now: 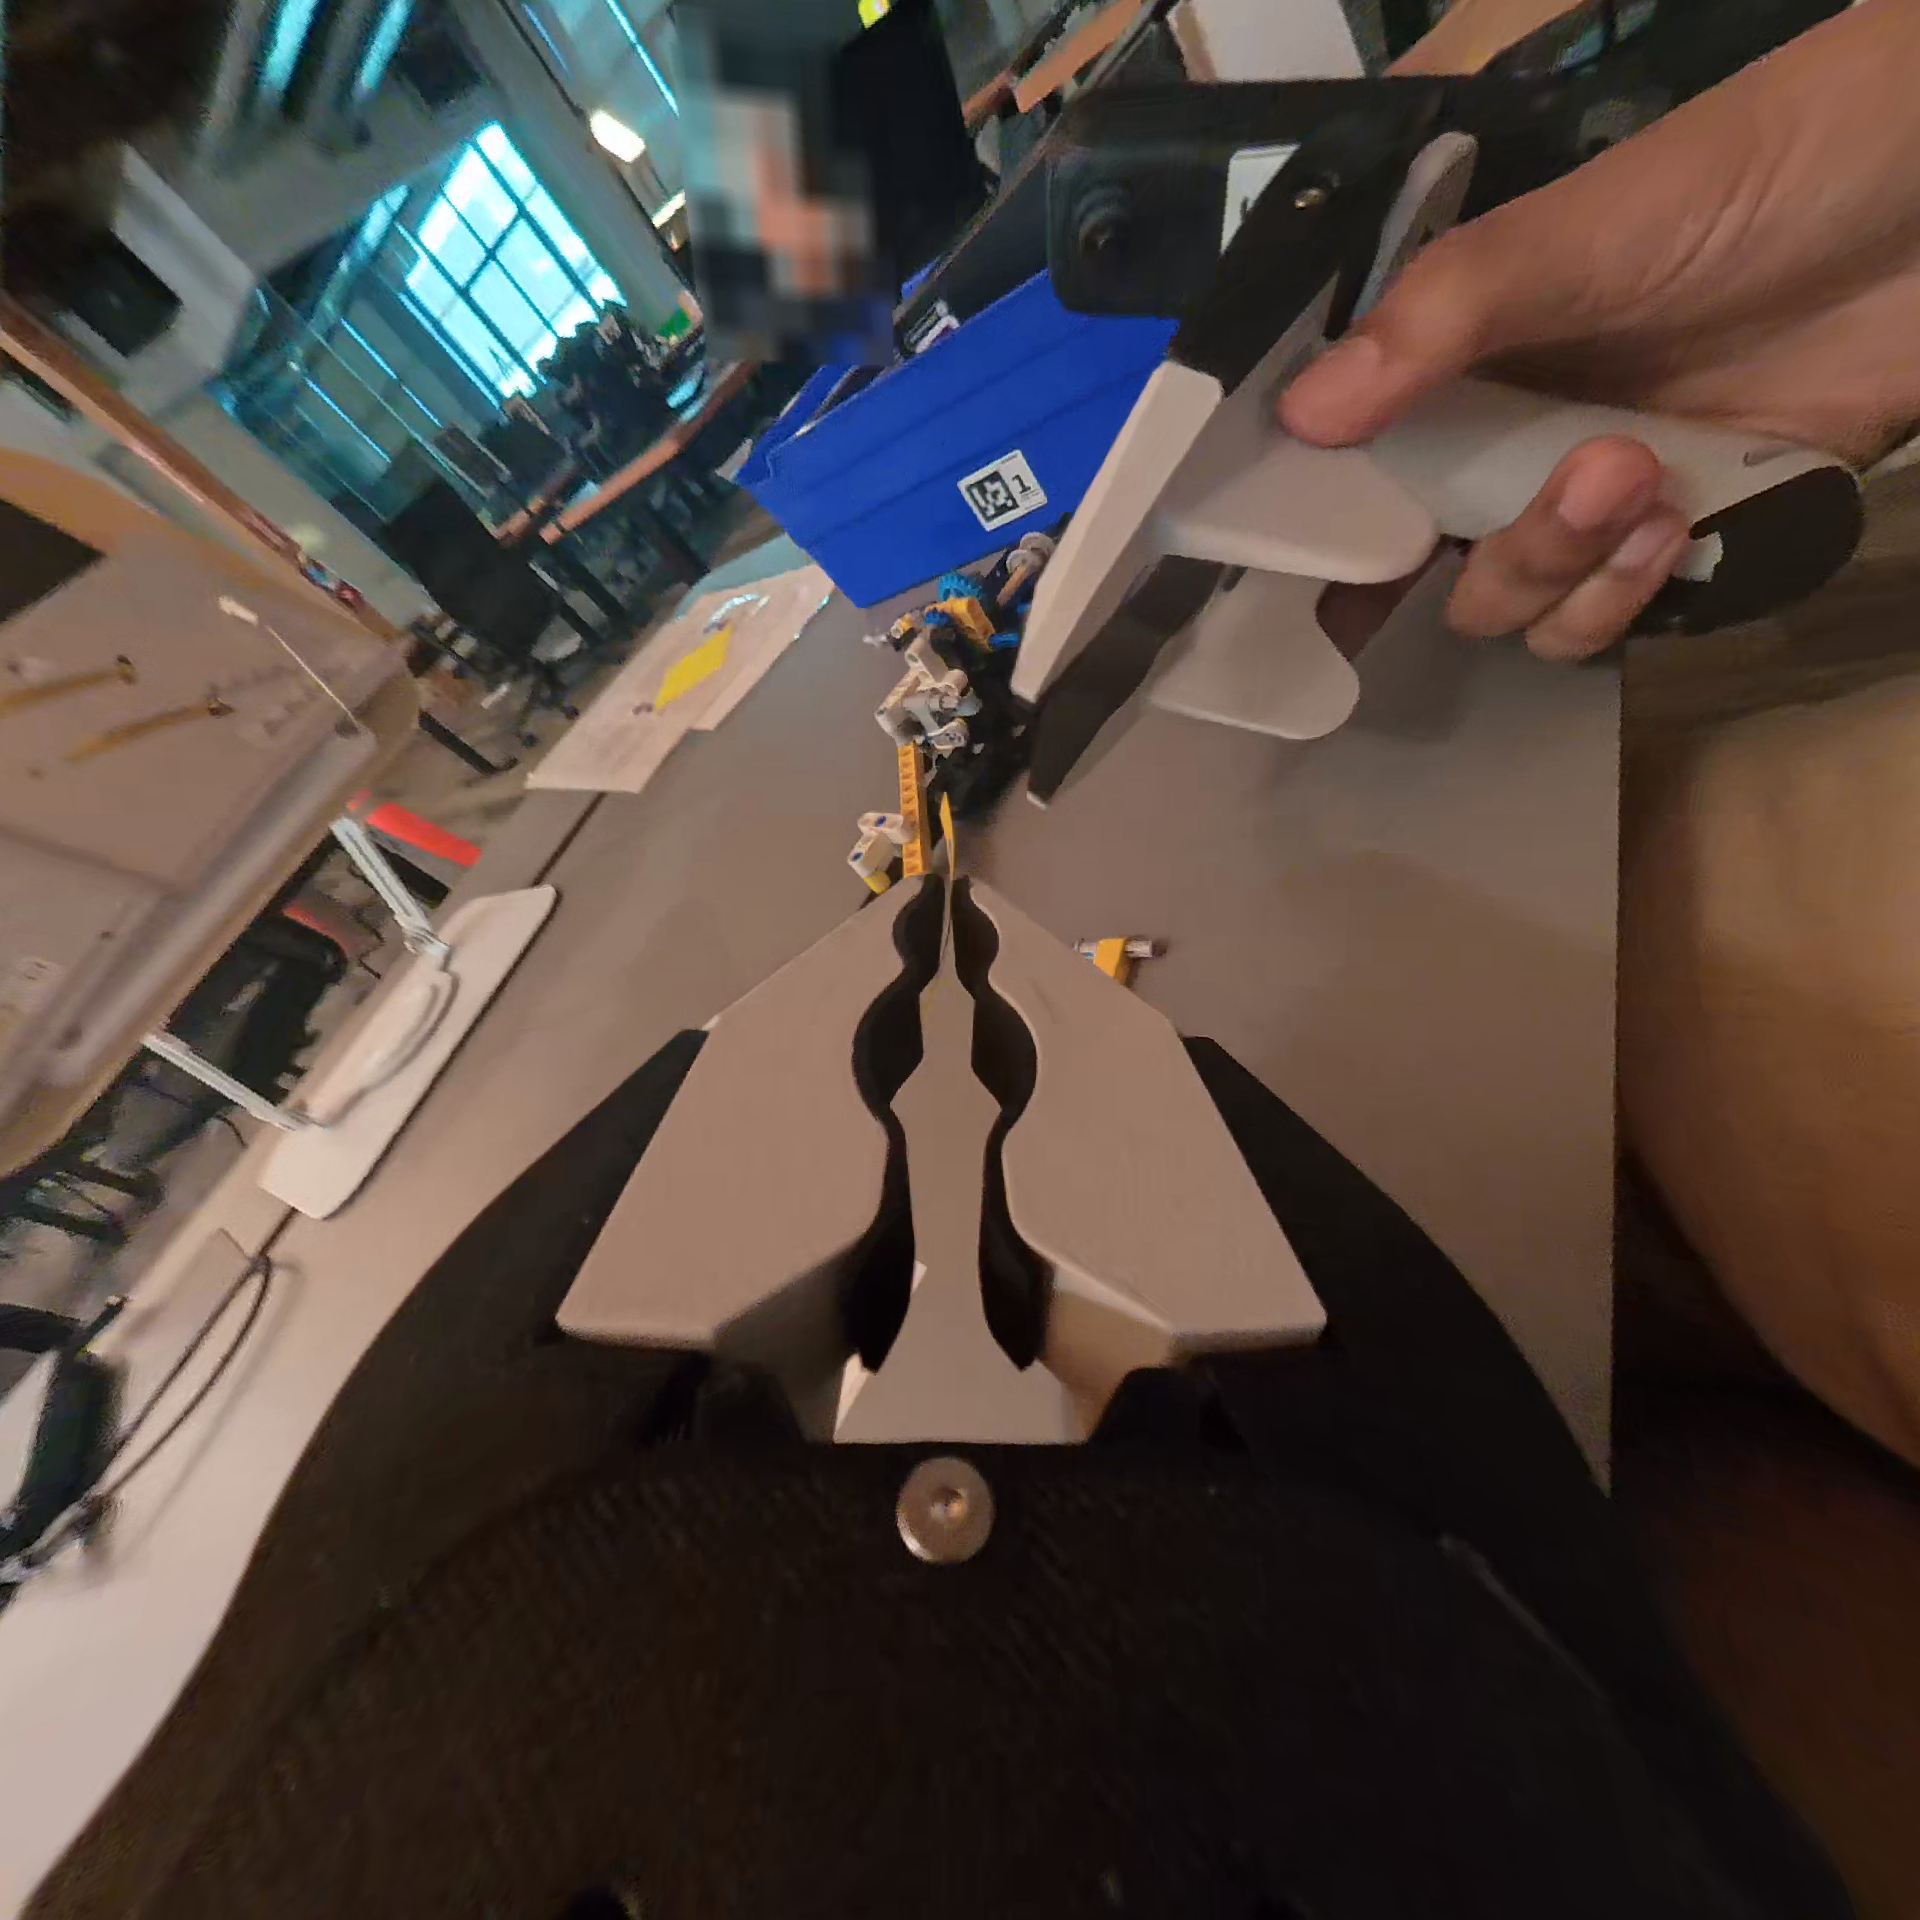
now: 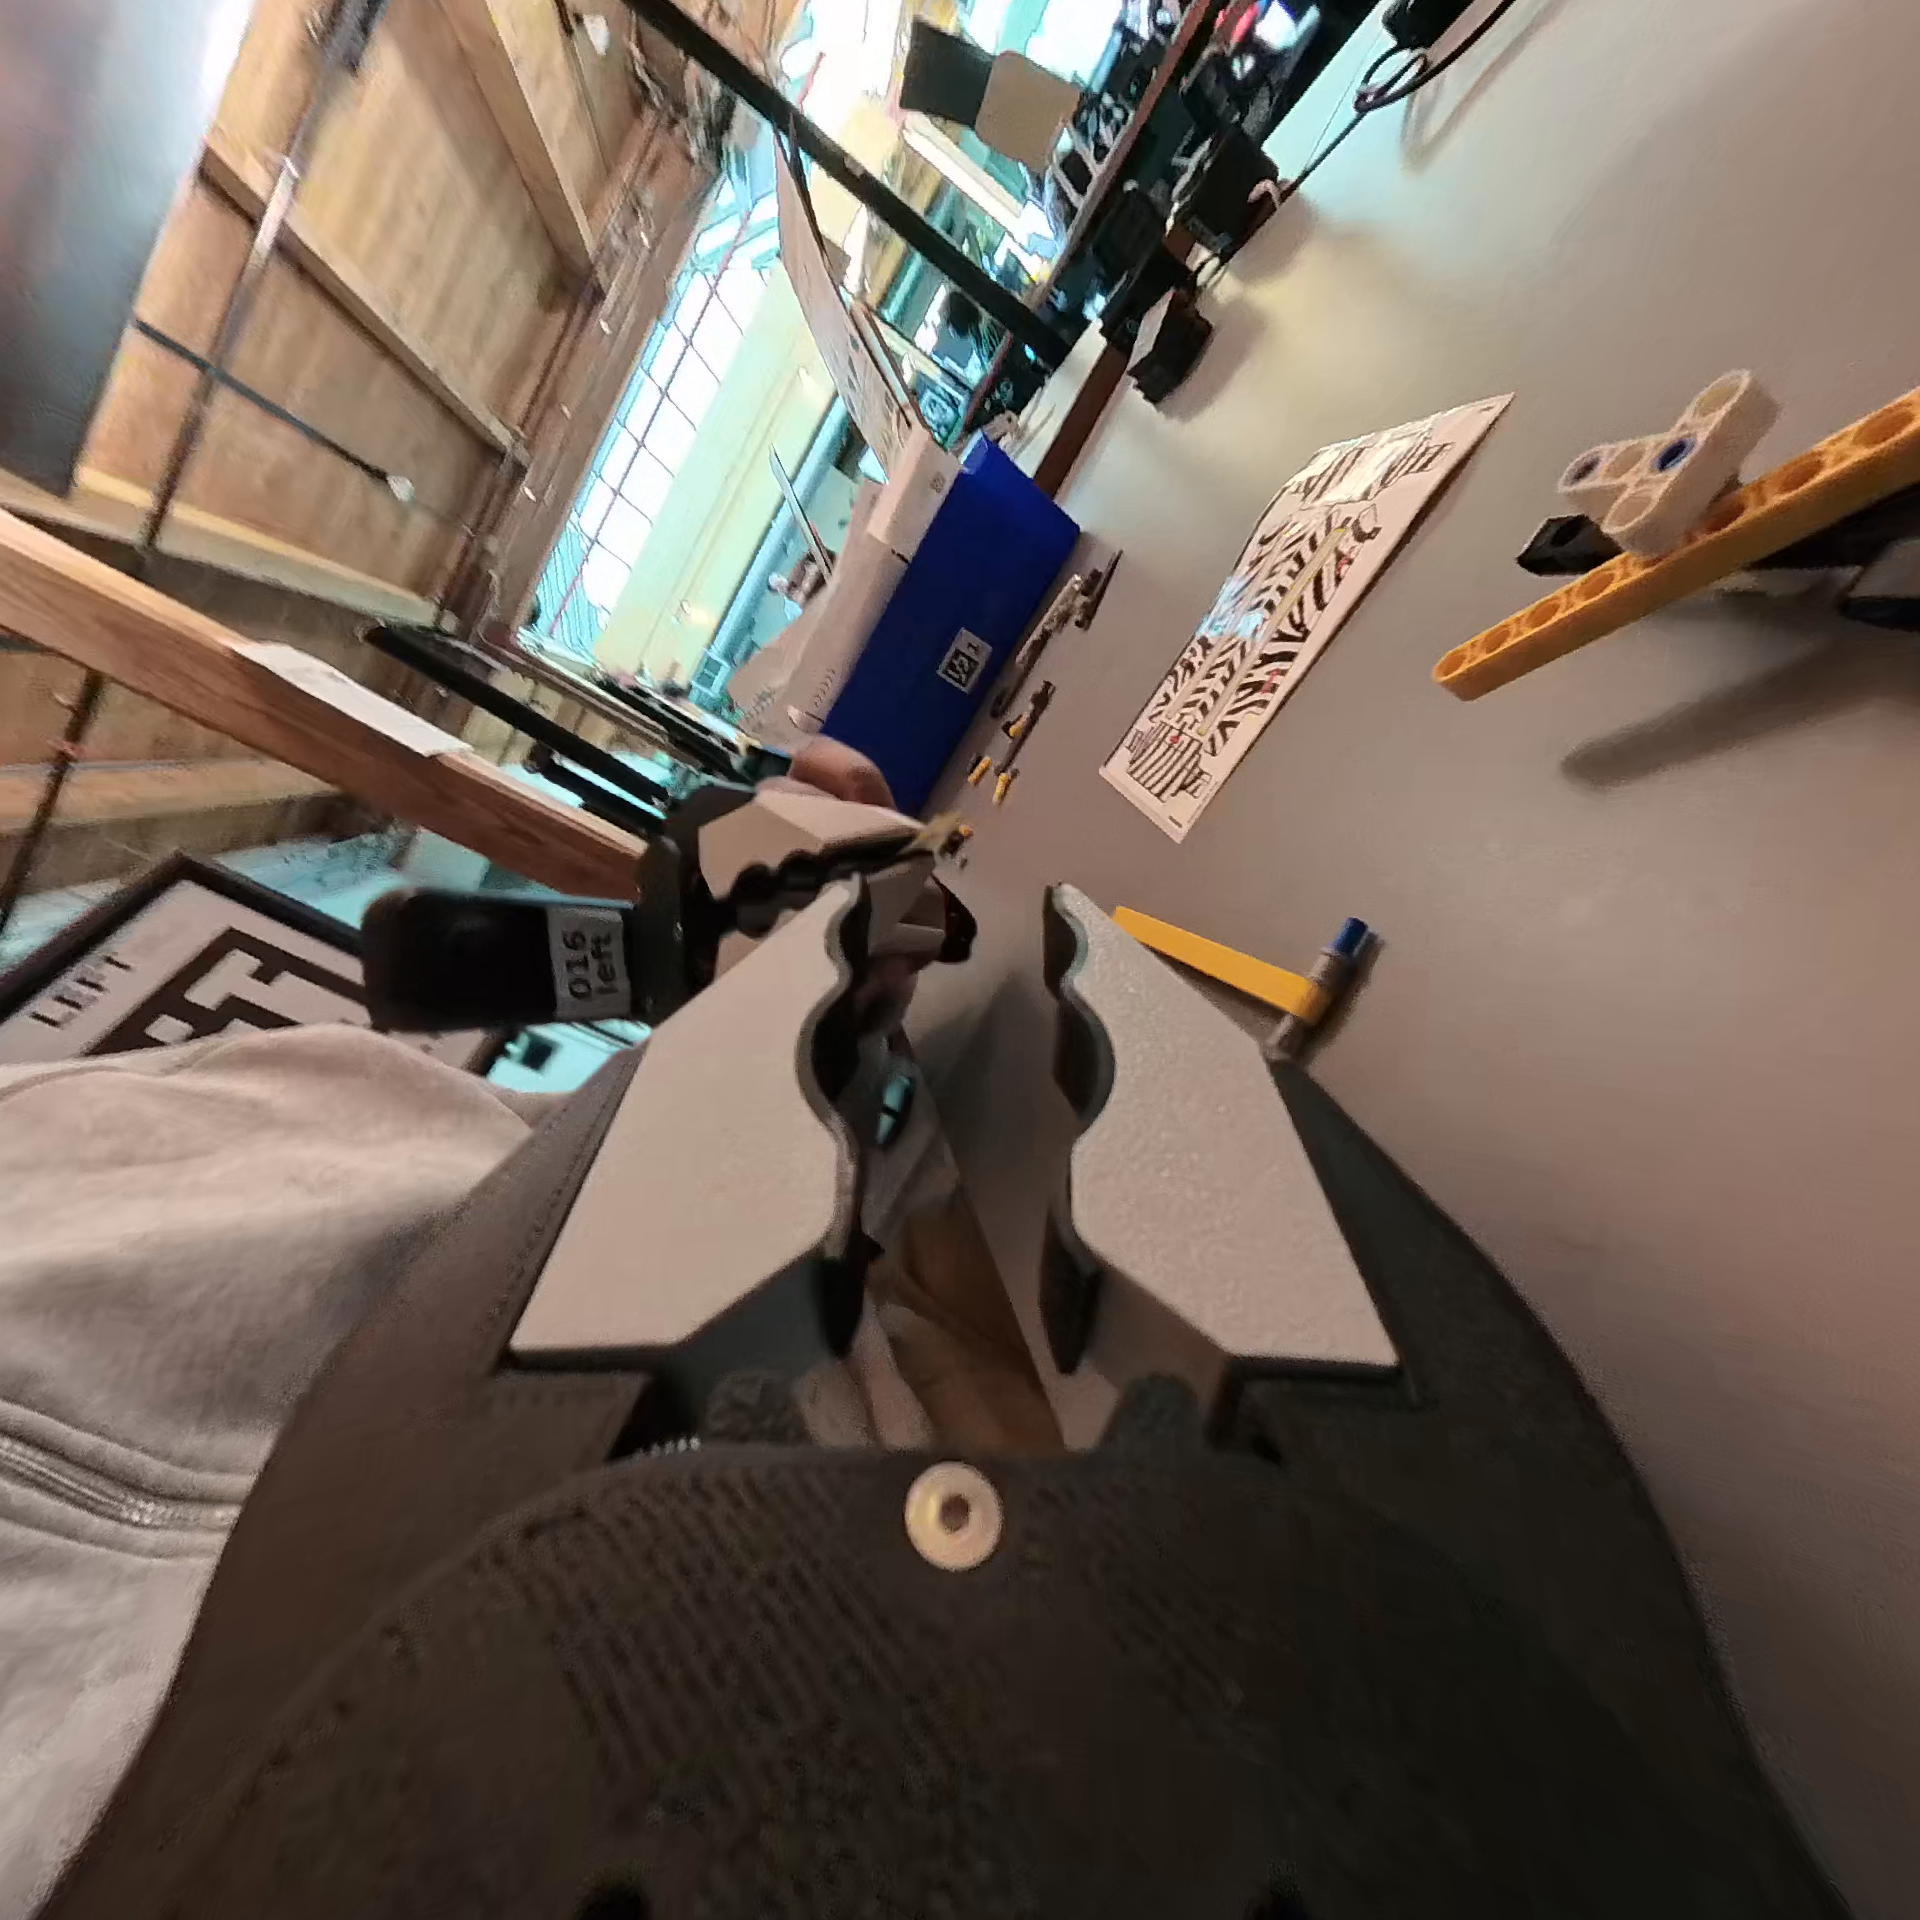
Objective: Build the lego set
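Note:
My left gripper (image 1: 948,885) is shut on a thin yellow lego piece (image 1: 945,831), whose edge sticks out past the fingertips, just above the grey table. Ahead of it lies the partly built lego model (image 1: 935,707), with a yellow holed beam (image 1: 912,800), white connectors and blue gears. My right gripper (image 2: 956,909) is open and empty, low over the table. In the left wrist view it (image 1: 1039,743) hangs right beside the model, held by a hand. The right wrist view shows the left gripper (image 2: 810,847) farther off, and the model's yellow beam (image 2: 1662,582) with a white connector (image 2: 1673,468).
A blue bin (image 1: 935,468) stands behind the model. A printed instruction sheet (image 2: 1299,613) lies flat on the table, with several small loose pieces (image 2: 1008,748) near it. A yellow piece with a grey pin (image 2: 1226,966) lies by my right fingertip. The table edge (image 1: 1616,1039) is at right. Less than 4 cm separates the two grippers' tips.

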Available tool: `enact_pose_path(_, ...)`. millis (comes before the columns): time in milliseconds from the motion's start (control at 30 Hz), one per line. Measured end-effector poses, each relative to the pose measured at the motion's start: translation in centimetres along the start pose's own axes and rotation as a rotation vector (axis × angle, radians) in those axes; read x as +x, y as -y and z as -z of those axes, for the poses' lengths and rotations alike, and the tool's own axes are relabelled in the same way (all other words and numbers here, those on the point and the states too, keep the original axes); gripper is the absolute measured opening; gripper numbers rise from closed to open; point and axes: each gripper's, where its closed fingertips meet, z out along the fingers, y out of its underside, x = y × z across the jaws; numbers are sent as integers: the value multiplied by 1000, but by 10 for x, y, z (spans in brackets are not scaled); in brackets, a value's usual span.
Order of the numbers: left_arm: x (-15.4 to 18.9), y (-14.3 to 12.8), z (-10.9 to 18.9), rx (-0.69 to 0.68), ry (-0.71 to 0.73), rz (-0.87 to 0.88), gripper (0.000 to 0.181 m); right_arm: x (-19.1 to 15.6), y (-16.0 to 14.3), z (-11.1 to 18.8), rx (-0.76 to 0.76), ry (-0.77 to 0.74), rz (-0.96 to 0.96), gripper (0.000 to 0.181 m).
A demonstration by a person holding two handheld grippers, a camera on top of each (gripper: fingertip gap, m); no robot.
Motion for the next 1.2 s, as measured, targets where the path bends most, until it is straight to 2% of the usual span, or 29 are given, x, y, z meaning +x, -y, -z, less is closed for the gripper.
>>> enact_pose_path(100, 3, 3, 0, 5, 12, -68, 0, -4, 1, -2, 48, 45, -70, 33)
enact_pose_path(300, 16, 4, -3, -10, 0, -172, 0, -10, -8, -10, 32, 108, -142, 27)
enact_pose_path(500, 17, 3, -4, -8, -9, -145, 0, -7, -6, -8, 42, 109, -140, 21)
enact_pose_path(600, 15, 5, -2, 6, -14, -125, 0, -4, -3, -4, 35, 98, -123, 7)
enact_pose_path(900, 20, 4, -4, 1, -27, -154, 0, -6, -4, -3, 15, 130, -149, 14)
enact_pose_path(1000, 16, 5, -3, 14, -29, -90, 0, -14, 7, 2, 64, 153, -69, 17)
enact_pose_path(1100, 12, 13, 2, 66, -70, 48, 0, -33, 21, 14, 78, 159, 186, 20)
enact_pose_path(1200, 17, 22, 8, 131, -230, 288, 0, -24, 17, 17, -21, 2, 445, 26)
